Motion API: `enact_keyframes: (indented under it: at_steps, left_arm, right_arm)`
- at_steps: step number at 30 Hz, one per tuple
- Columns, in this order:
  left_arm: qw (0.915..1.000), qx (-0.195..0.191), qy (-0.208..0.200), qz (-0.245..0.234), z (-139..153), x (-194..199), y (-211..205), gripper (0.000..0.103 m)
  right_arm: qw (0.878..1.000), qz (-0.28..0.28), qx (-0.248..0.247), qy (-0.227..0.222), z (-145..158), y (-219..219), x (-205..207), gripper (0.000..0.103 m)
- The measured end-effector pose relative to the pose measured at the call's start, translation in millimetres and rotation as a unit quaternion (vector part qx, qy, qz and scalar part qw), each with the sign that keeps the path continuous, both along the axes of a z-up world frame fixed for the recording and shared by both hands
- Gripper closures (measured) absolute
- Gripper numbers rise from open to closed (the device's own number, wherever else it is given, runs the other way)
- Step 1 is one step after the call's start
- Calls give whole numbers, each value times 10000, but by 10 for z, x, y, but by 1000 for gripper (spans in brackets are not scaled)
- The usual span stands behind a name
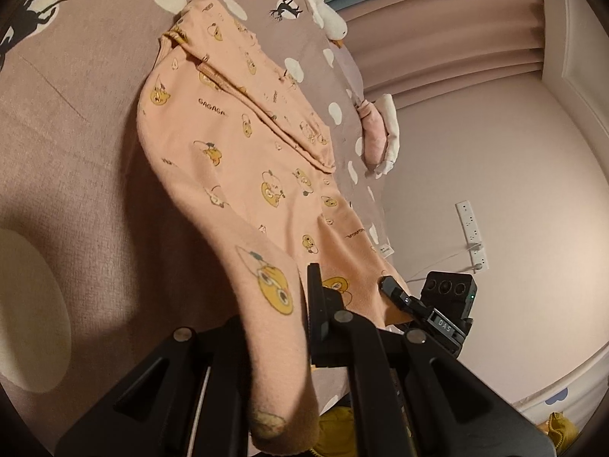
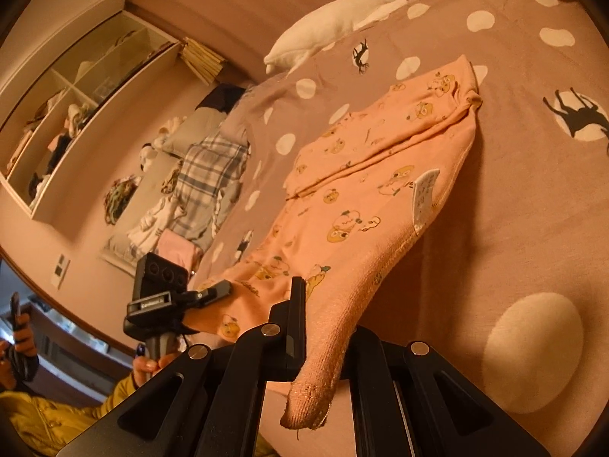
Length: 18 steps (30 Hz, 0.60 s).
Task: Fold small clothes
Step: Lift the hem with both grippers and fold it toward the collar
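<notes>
Soft, light, floppy pants (image 1: 236,144), part-folded on the bed (image 1: 76,122), near cuffs lifted. Left gripper (image 1: 300,327) clamped on one cuff, right gripper (image 2: 323,327) clamped on the other. Best held by hems; likely to sag, slide little.

Bare bedspread (image 2: 533,209) lies open on the right gripper's outer side of the peach garment (image 2: 361,205). At the far end, a plush goose (image 2: 342,19) lies just beyond the garment's collar. Along the opposite bed edge, folded clothes (image 2: 205,186) crowd the margin.
</notes>
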<state>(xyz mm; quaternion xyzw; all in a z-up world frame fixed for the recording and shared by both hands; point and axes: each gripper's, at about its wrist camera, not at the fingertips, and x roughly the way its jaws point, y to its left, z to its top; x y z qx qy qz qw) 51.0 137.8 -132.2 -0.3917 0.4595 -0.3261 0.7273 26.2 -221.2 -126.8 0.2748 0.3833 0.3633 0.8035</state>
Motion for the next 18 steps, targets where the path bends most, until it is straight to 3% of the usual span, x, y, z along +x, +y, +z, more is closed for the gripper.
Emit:
enact_keyframes:
  at_steps: [18]
  left_arm:
    - [9998,134,56,116,23,-38,-4,99]
  right_arm:
    - [9999,50,111,4,19,-23,6,97]
